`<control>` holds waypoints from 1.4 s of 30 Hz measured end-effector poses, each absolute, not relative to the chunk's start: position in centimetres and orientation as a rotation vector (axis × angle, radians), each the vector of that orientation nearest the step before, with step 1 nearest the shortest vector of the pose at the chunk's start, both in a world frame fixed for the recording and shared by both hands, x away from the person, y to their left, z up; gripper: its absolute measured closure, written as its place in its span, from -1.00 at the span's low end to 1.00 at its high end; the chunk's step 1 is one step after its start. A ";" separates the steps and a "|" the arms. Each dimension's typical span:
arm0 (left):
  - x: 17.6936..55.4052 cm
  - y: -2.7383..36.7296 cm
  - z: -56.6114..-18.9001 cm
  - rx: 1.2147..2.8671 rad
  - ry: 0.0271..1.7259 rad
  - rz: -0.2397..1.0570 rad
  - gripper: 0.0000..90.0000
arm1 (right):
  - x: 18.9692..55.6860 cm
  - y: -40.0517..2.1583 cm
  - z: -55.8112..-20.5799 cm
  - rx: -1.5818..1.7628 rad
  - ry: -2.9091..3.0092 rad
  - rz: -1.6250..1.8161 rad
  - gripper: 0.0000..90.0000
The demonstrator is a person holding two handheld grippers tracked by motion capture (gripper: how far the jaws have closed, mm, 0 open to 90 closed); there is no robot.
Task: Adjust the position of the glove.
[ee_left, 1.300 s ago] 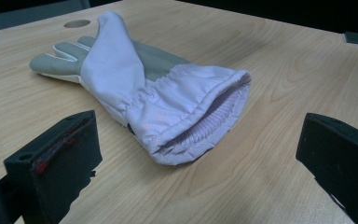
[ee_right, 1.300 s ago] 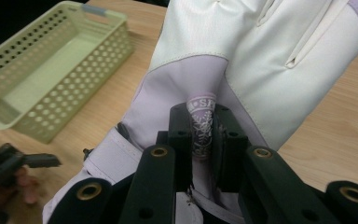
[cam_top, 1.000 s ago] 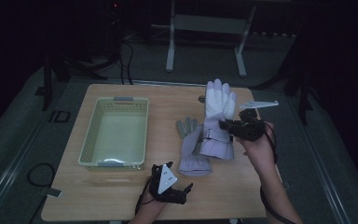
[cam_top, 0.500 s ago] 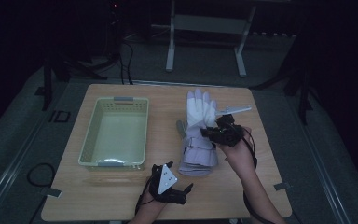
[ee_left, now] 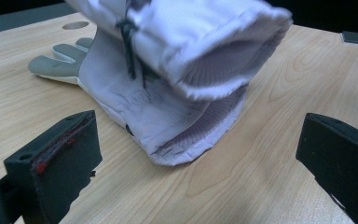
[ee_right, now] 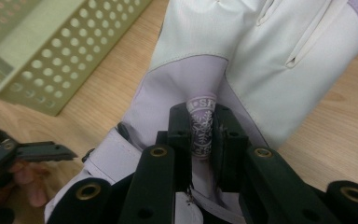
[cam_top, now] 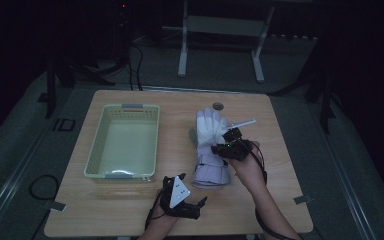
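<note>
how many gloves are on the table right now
2. The upper glove, pinched by the right hand-held gripper, lies atop the lower glove, flat on the table. More could hide beneath.

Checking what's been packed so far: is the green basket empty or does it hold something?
Empty. The high view shows the basket's bare floor; both gloves lie outside it.

White and lilac glove (cam_top: 211, 145) flat atop second glove (ee_left: 168, 116), beside basket
</note>
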State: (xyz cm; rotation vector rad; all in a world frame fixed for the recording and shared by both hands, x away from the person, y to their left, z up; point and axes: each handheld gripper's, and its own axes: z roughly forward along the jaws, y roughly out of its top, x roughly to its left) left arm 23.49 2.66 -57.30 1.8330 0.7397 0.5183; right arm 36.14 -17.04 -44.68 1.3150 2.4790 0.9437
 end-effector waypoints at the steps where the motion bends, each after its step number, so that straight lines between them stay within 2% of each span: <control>1: 23.5 2.7 -57.3 1.832 0.741 0.514 -1.00 | 36.5 -16.9 -45.4 1.332 2.486 0.930 0.76; 11: 23.5 2.7 -57.3 1.838 0.733 0.518 -1.00 | 38.1 -16.5 -48.5 1.400 2.510 0.856 0.75; 26: 23.5 2.7 -57.3 1.834 0.736 0.512 -1.00 | 39.1 -17.5 -49.5 1.424 2.495 0.766 0.70; 32: 23.5 2.6 -57.3 1.836 0.731 0.518 -1.00 | 38.9 -17.5 -49.6 1.359 2.508 0.809 0.42; 33: 23.4 2.6 -57.3 1.840 0.729 0.524 -1.00 | 38.9 -17.8 -49.3 1.352 2.505 0.840 0.17; 34: 23.4 2.6 -57.3 1.840 0.729 0.524 -1.00 | 38.9 -17.8 -49.3 1.352 2.505 0.840 0.17; 35: 23.4 2.6 -57.3 1.839 0.732 0.523 -1.00 | 38.8 -18.3 -49.0 1.338 2.488 0.862 -0.02; 36: 23.4 2.6 -57.3 1.839 0.732 0.523 -1.00 | 38.8 -18.3 -49.0 1.338 2.488 0.862 -0.02; 38: 23.5 2.6 -57.3 1.837 0.736 0.519 -1.00 | 38.5 -18.9 -48.6 1.334 2.471 0.921 -0.33; 39: 23.5 2.6 -57.3 1.836 0.738 0.516 -1.00 | 38.4 -19.5 -48.4 1.326 2.483 0.952 -0.54; 40: 23.5 2.7 -57.3 1.833 0.739 0.513 -1.00 | 38.4 -19.5 -48.4 1.326 2.483 0.952 -0.54; 42: 23.5 2.7 -57.3 1.830 0.740 0.512 -1.00 | 38.3 -19.9 -48.4 1.296 2.511 0.981 -0.67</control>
